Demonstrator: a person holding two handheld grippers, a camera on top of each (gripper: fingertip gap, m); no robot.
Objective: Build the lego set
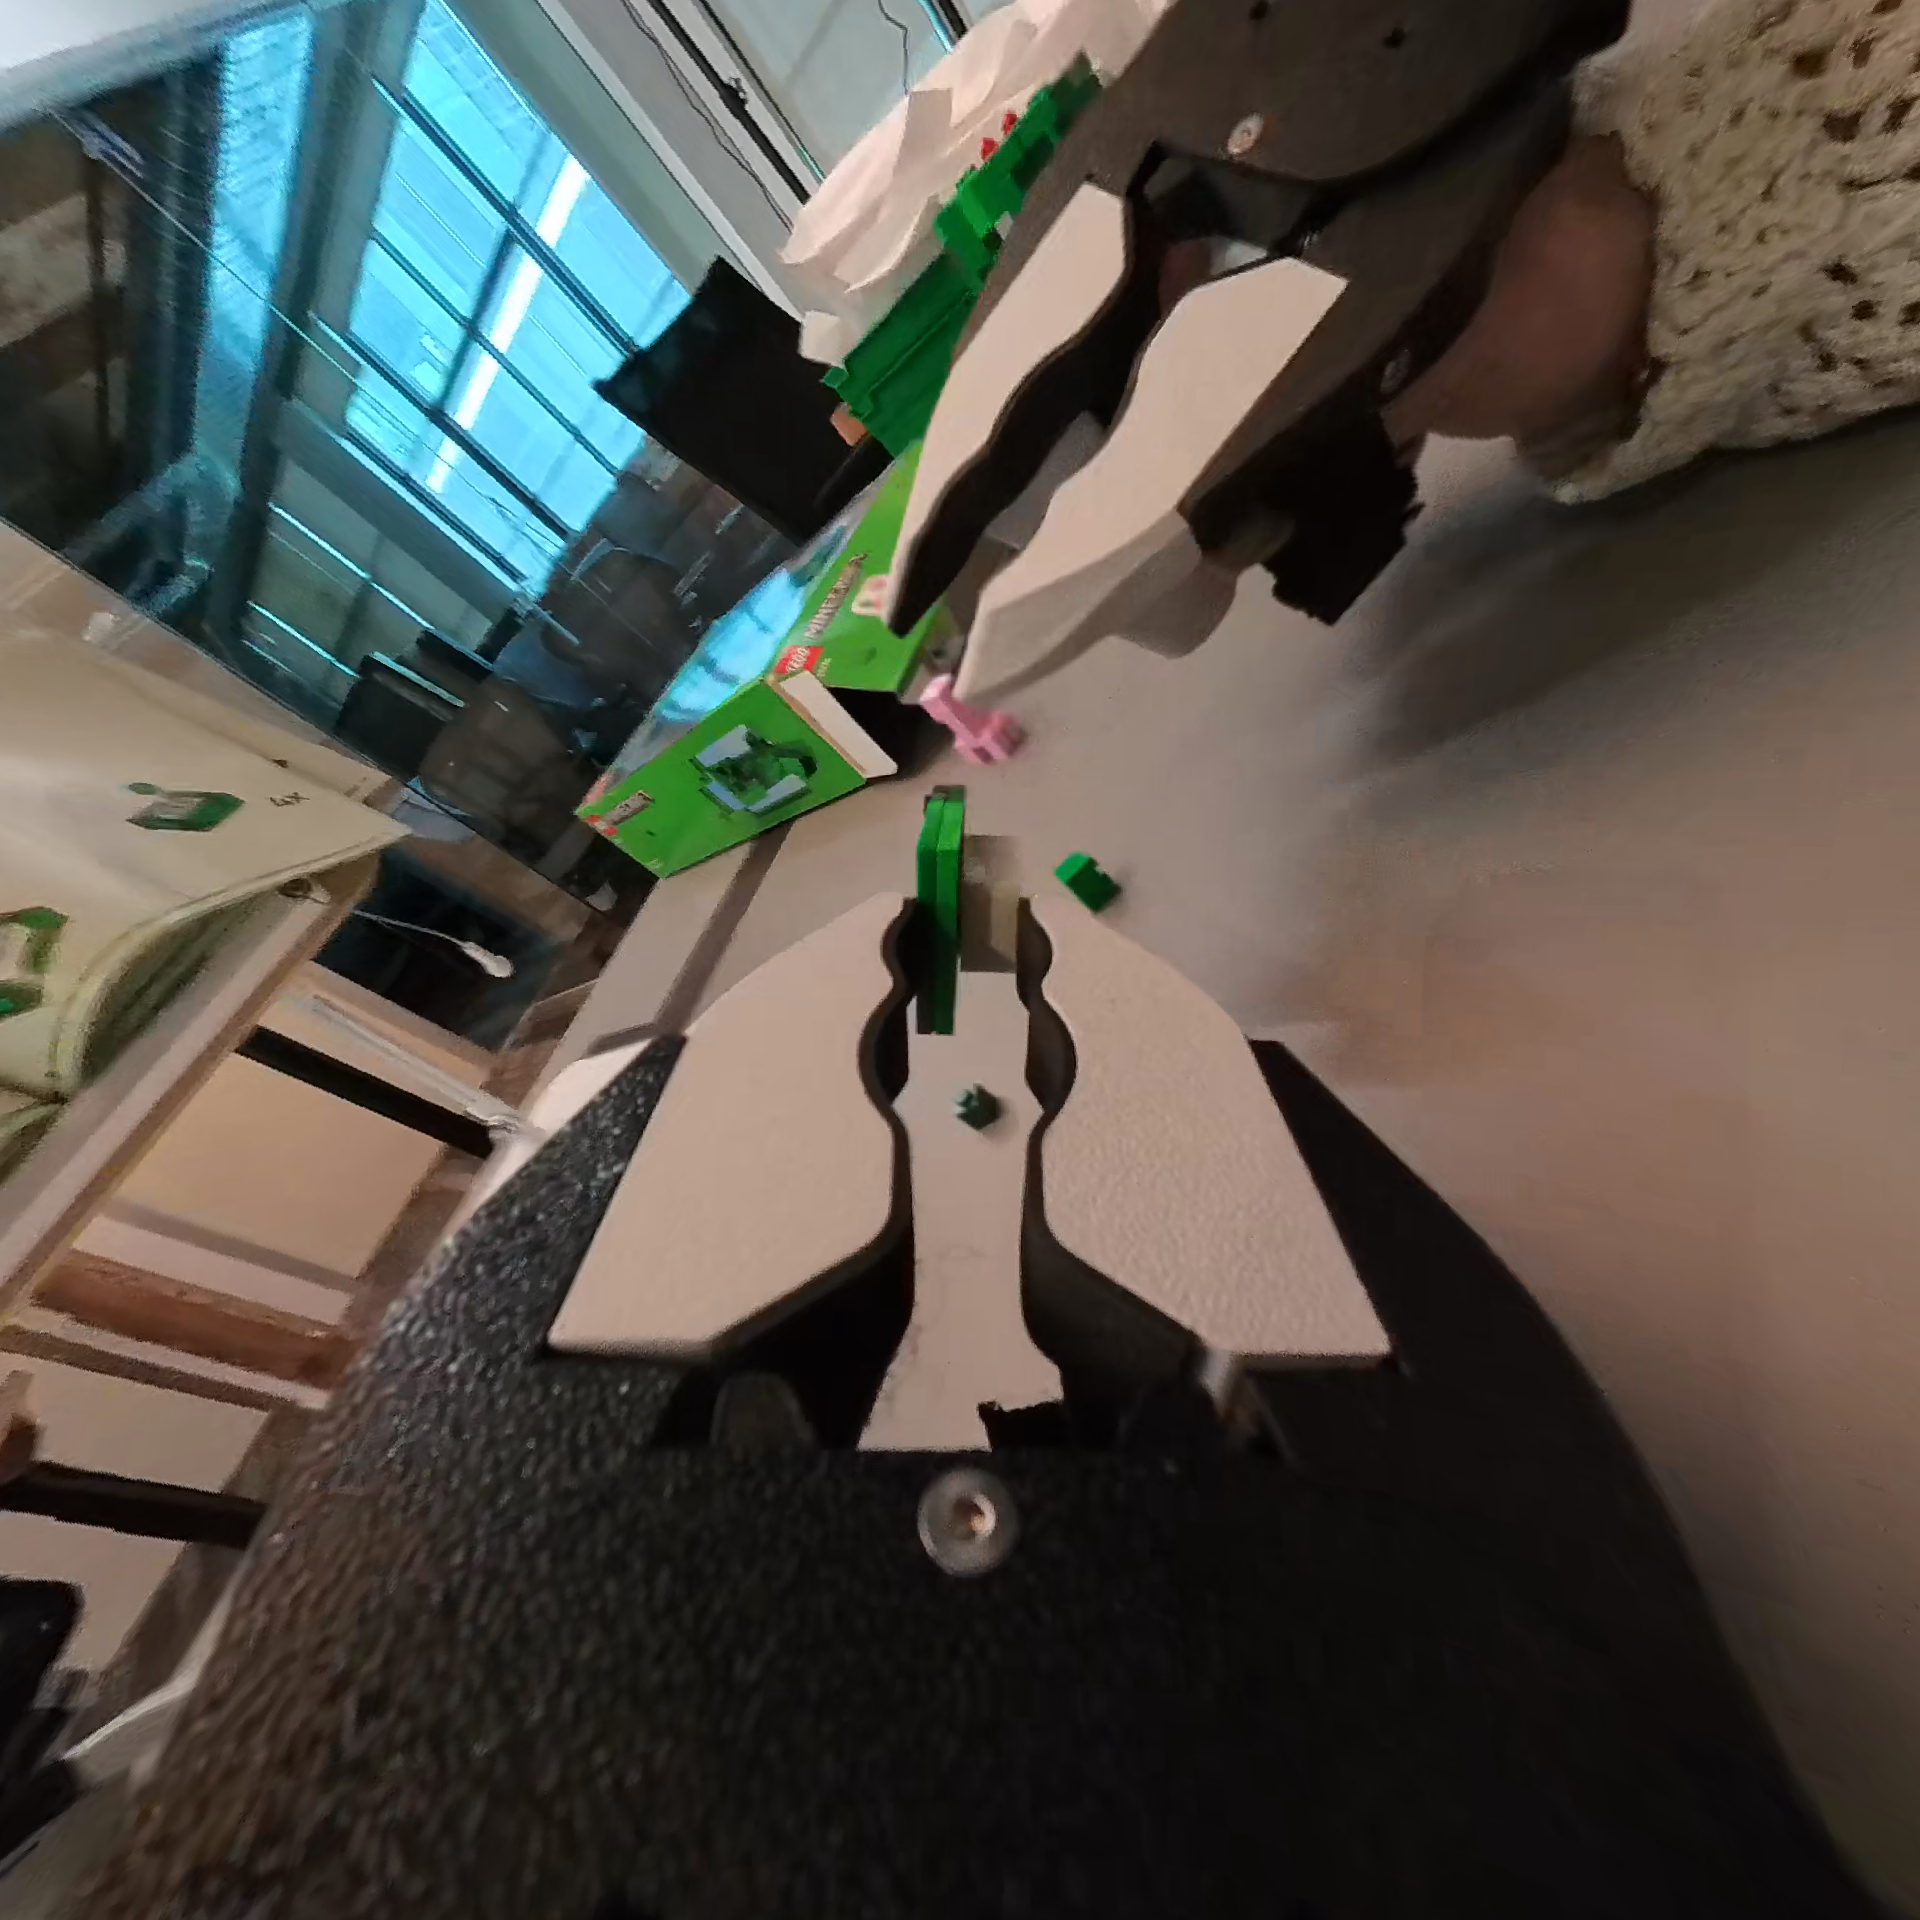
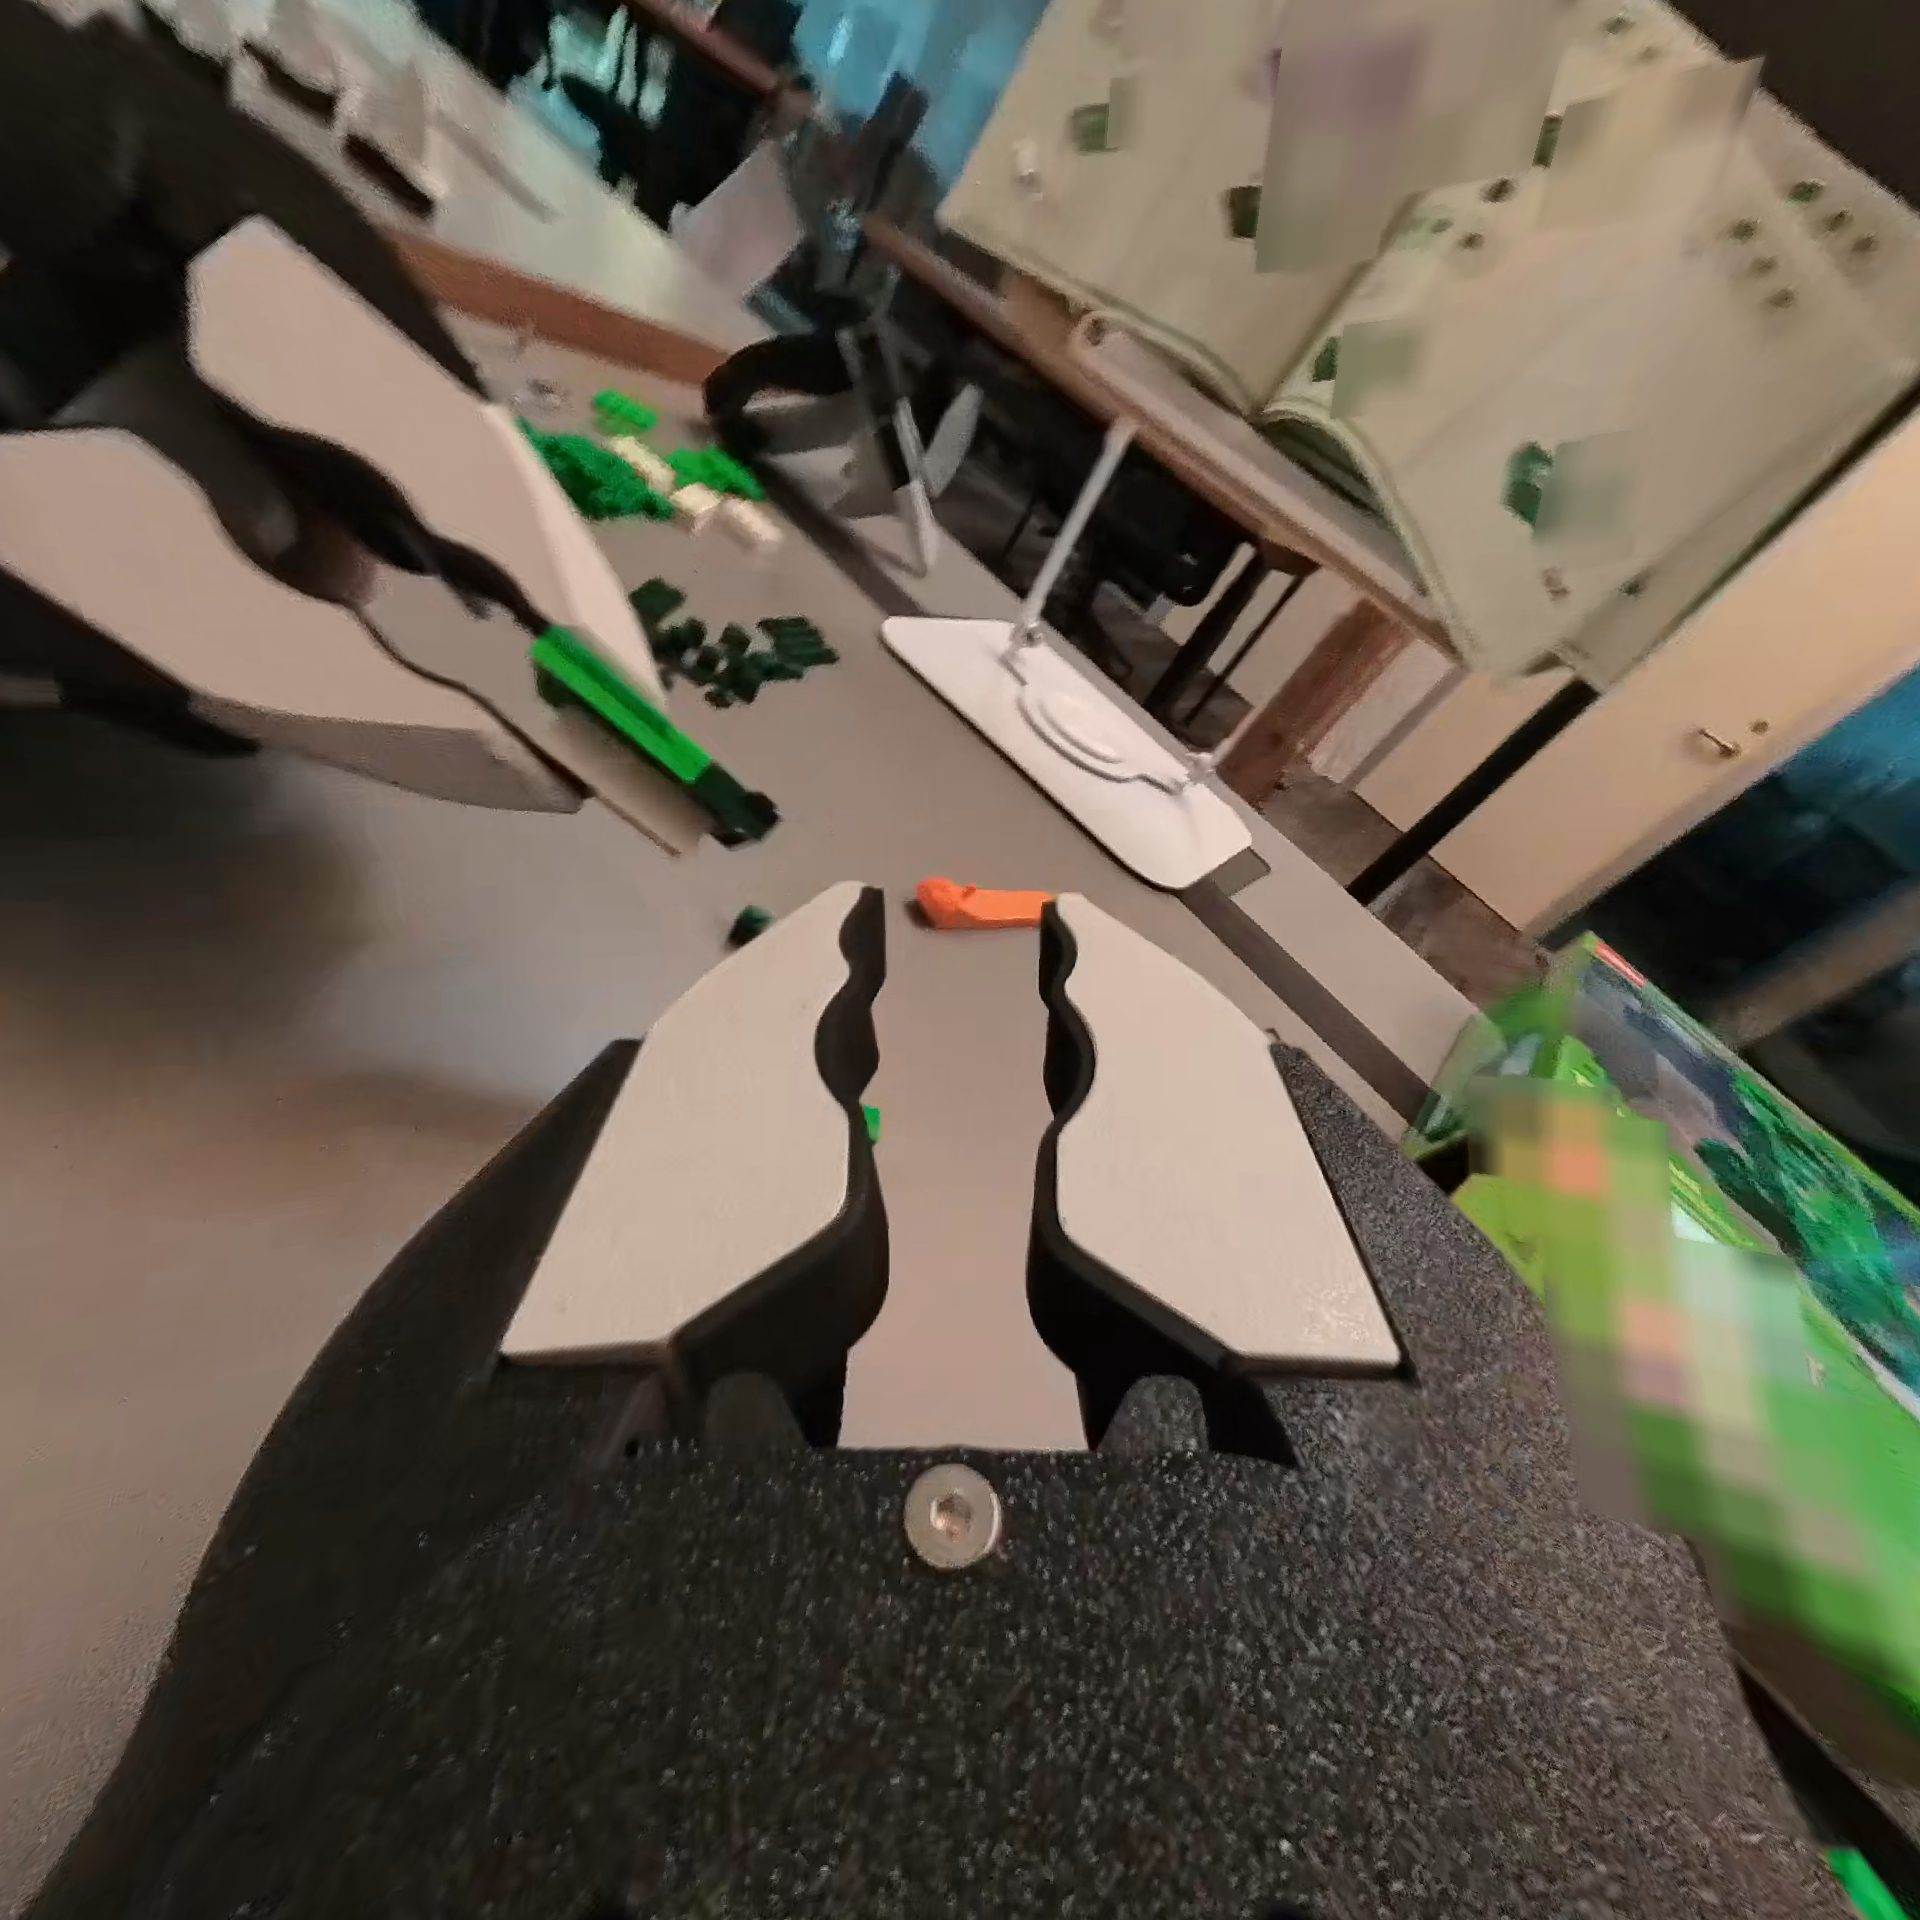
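Pinching a flat bright green Lego plate assembly (image 1: 940, 914) on edge between its fingertips, the left gripper (image 1: 961, 925) is held above the grey table (image 1: 1558, 1039). The right gripper (image 2: 961, 914) is spread wide and empty, an orange brick separator (image 2: 982, 904) lying just beyond its tips. Loose green bricks (image 2: 634, 468) are scattered farther off, and a green Lego box (image 1: 748, 748) is seen nearby.

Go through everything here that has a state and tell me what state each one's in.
Left claw: shut on green plate.
Right claw: open, empty.
Set box: end flap open.
Booklet: open.
Orange piece: loose on table.
Pink piece: on table.
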